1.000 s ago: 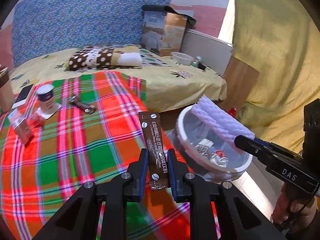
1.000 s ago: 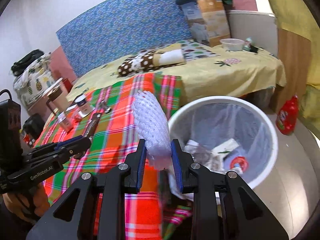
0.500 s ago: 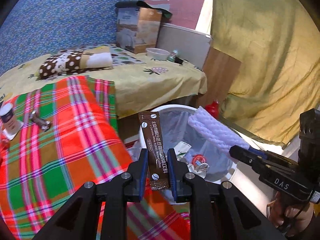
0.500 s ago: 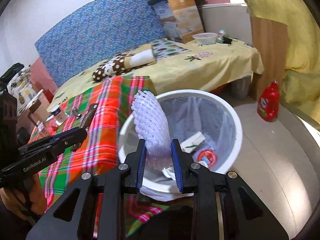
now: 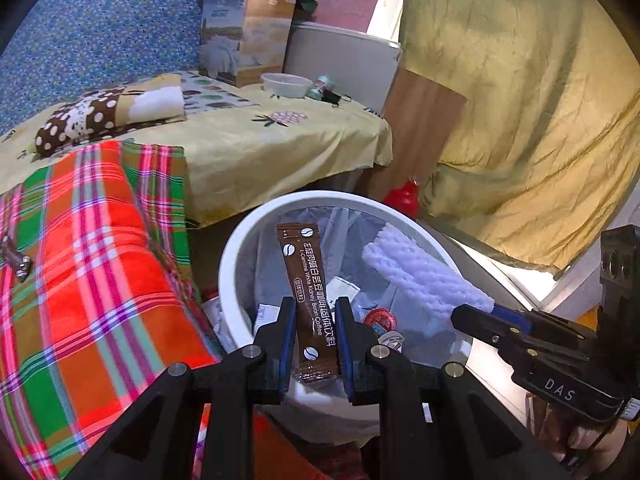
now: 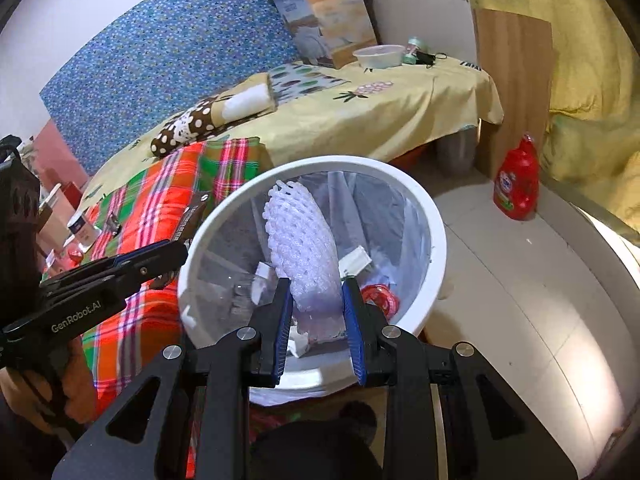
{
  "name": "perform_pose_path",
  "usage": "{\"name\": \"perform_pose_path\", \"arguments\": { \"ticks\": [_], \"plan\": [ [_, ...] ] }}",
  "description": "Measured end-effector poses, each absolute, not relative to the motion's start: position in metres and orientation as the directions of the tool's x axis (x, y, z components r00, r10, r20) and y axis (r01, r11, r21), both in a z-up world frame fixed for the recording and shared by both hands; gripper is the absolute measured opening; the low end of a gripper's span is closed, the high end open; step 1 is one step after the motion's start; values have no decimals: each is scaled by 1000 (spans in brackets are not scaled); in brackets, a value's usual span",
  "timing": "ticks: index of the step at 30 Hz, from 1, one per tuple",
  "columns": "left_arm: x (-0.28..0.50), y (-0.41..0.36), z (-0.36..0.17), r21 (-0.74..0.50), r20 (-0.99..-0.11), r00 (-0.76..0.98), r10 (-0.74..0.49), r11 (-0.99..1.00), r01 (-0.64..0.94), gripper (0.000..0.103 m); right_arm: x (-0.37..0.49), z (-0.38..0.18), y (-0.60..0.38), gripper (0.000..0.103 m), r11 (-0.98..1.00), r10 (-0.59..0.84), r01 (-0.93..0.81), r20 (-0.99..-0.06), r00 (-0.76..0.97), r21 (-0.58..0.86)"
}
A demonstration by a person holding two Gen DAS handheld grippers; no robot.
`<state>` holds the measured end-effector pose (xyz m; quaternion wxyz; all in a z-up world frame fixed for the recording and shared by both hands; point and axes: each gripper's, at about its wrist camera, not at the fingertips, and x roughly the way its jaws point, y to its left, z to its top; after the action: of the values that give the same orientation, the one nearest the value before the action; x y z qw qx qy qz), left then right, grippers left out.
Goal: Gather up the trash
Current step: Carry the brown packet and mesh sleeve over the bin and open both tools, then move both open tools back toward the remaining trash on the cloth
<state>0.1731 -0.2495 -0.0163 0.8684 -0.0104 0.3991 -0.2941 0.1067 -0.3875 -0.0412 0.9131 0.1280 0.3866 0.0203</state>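
The left tool is clamped on a brown coffee stick sachet, which stands upright between its pads with the top end reaching over the open mouth of the white trash bin. The right tool is closed on a white foam net sleeve, gripping it near the lower end so that the rest rises above the bin's opening; in the left wrist view the same sleeve slants across the right side of the bin, held by the right tool that enters from the right. The bin is lined with a clear bag and already holds scraps, among them a red and white wrapper and bits of white paper. It stands on the floor just beside the bed, whose near part is covered by an orange, green and pink plaid blanket and whose far part has a yellow sheet. On the floor to the right of the bin, near a wooden board, stands a red bottle. A hand grips the left tool's handle at the left edge of the right wrist view.
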Motion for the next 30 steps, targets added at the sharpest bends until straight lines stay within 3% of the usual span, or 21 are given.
{"name": "perform_pose_path", "arguments": {
  "ticks": [8, 11, 14, 16, 30],
  "plan": [
    [189, -256, -28, -274, -706, 483, -518, 829, 488, 20, 115, -51, -389, 30, 965, 150, 62, -728, 669, 255],
    [194, -255, -32, -294, -709, 474, -522, 830, 475, 21, 116, -53, -388, 35, 966, 153, 56, -736, 659, 252],
    [194, -250, -31, -302, -705, 479, -523, 832, 465, 30, 115, -53, -389, 46, 966, 152, 57, -735, 661, 251],
    [193, -247, -28, -307, -697, 484, -529, 831, 464, 31, 113, -50, -390, 52, 966, 154, 55, -729, 667, 254],
    [164, -213, -9, -342, -652, 517, -554, 824, 452, 30, 104, -28, -371, 52, 963, 196, -8, -678, 709, 270]
  ]
}}
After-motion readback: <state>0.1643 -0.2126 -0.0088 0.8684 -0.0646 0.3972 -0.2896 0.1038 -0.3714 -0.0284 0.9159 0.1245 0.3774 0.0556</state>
